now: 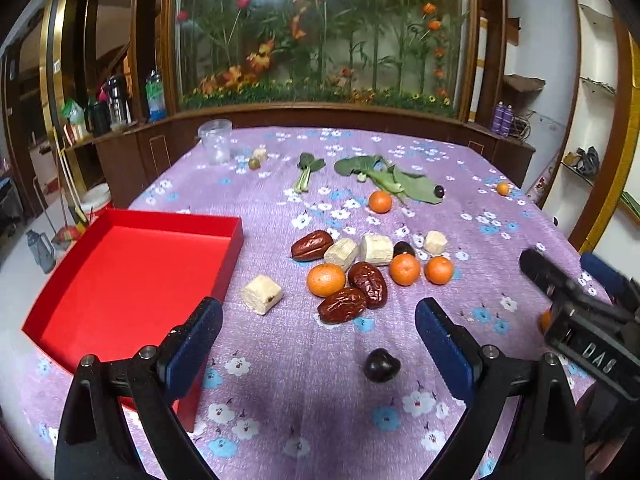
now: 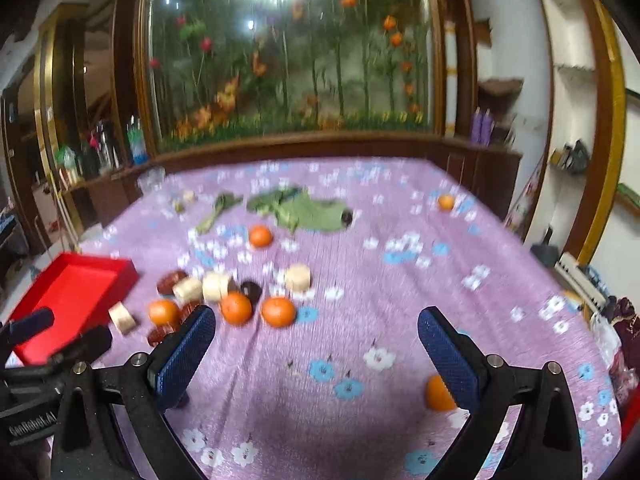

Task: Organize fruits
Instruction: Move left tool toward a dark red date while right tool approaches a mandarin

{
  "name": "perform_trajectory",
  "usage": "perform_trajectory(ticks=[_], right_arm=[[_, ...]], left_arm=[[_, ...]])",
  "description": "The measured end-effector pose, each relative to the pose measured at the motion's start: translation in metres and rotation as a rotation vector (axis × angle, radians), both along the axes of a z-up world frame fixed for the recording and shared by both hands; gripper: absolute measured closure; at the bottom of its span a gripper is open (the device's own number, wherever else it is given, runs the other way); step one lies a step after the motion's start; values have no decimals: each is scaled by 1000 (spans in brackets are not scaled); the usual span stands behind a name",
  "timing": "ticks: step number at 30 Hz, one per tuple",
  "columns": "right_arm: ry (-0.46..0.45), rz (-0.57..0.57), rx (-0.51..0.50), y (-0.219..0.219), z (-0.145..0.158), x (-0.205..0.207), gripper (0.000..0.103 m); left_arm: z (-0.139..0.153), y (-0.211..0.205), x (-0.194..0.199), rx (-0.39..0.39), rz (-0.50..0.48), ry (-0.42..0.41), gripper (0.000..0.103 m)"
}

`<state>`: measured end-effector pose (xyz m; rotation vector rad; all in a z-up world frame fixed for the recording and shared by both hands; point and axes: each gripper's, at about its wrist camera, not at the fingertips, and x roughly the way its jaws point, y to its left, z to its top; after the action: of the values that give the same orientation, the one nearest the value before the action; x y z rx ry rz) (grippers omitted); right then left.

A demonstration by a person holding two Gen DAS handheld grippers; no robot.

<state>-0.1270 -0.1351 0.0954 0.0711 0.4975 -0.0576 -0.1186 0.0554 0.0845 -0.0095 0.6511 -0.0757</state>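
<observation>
A pile of fruit lies mid-table in the left wrist view: three small oranges (image 1: pixel 326 279), wrinkled red dates (image 1: pixel 368 283) and pale cut chunks (image 1: pixel 262 294). A dark cherry (image 1: pixel 381 365) lies nearer, between the open fingers of my left gripper (image 1: pixel 318 308), which hovers above the cloth holding nothing. An empty red tray (image 1: pixel 236 232) sits to the left. My right gripper (image 2: pixel 317 314) is open and empty too, above bare cloth, with a lone orange (image 2: pixel 436 394) beside its right finger. The right gripper (image 1: pixel 560 280) also shows at the left view's right edge.
Green leaves (image 1: pixel 384 176), another orange (image 1: pixel 380 201), a far orange (image 1: pixel 503 188) and a clear plastic jar (image 1: pixel 216 140) lie toward the table's back. The purple flowered cloth (image 1: pixel 280 400) covers the table. A wooden cabinet with a glass flower display stands behind.
</observation>
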Motion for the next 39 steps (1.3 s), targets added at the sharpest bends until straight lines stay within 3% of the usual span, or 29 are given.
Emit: perform_trajectory(ticks=[6,14,39], right_arm=[[-69,0,15,1,12,-14,0],[-52,36,-10,14,10,-21,0],[117,66,1,12,-33,18,0]], left_arm=[[10,2,-16,14,1,-54,6],[10,6,-26,2,-11,-59,6],[-30,5,13,-16,-19,84,6]])
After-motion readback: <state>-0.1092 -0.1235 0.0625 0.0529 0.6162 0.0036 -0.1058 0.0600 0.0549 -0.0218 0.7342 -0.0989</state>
